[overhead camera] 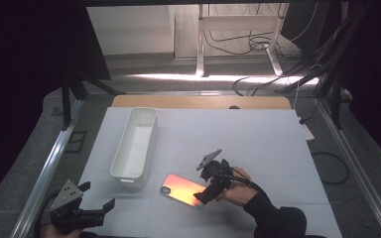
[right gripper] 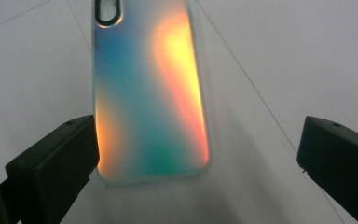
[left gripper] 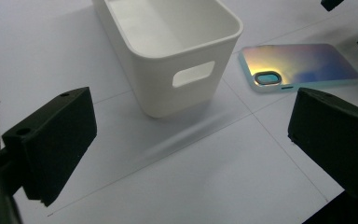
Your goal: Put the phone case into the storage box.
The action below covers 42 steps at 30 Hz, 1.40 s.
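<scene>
White table (overhead camera: 258,144), phone case (overhead camera: 182,189) between open right claw (right gripper: 196,172).

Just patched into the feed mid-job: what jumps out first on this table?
The iridescent orange-and-blue phone case lying flat on the white table near its front edge grabs the eye first. The right gripper is right at the case's near end, its jaws open to either side. Left of the case stands the long white plastic bin with a handle cutout, and the left gripper waits open at the front left corner.
</scene>
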Motion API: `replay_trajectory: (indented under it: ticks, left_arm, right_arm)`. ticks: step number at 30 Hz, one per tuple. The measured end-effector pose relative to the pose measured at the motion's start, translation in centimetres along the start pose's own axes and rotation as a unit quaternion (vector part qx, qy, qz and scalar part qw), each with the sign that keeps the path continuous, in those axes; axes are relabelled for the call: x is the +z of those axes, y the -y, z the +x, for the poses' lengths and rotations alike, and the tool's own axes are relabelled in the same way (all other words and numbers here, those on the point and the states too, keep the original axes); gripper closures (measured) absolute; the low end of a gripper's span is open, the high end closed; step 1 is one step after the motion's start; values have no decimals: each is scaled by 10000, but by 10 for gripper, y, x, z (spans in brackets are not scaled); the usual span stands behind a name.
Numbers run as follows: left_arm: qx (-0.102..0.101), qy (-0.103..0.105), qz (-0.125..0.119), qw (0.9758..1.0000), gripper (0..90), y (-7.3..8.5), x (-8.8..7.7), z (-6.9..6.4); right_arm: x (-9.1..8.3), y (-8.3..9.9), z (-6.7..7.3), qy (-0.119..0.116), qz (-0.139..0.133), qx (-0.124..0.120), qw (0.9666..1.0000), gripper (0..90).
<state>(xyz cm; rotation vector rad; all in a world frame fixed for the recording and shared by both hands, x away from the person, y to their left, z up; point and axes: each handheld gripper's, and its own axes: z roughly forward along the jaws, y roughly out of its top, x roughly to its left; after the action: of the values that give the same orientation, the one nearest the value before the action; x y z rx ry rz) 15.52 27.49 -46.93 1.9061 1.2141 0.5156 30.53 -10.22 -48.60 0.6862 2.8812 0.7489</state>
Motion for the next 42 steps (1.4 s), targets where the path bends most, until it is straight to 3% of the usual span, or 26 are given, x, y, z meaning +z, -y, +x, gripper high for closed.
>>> replay_trajectory:
  ticks: [12, 21, 22, 25, 32, 34, 36, 42]
  left_arm:
    - [3, 2, 5, 10000, 18, 0, 0, 0]
    - [7, 5, 5, 10000, 18, 0, 0, 0]
    - [10, 5, 7, 10000, 18, 0, 0, 0]
    - [10, 6, 3, 10000, 18, 0, 0, 0]
    - [7, 8, 4, 10000, 18, 0, 0, 0]
    - [11, 6, 4, 10000, 18, 0, 0, 0]
    - [12, 3, 6, 10000, 18, 0, 0, 0]
    - [10, -3, 8, 10000, 18, 0, 0, 0]
  right_arm:
    - [16, -14, 20, -156, 148, -224, 9995, 0]
    - [30, -14, 24, -143, 402, -324, 9986, 0]
    - [32, -13, 24, -122, 476, -417, 9979, 0]
    - [36, -12, 25, -147, 488, -372, 9980, 0]
    - [45, -7, 28, 57, 683, -577, 9960, 0]
    - [44, -7, 29, 59, 671, -527, 9963, 33]
    - [40, -7, 29, 60, 644, -555, 9964, 147]
    - [39, -8, 30, 34, 656, -515, 9965, 166]
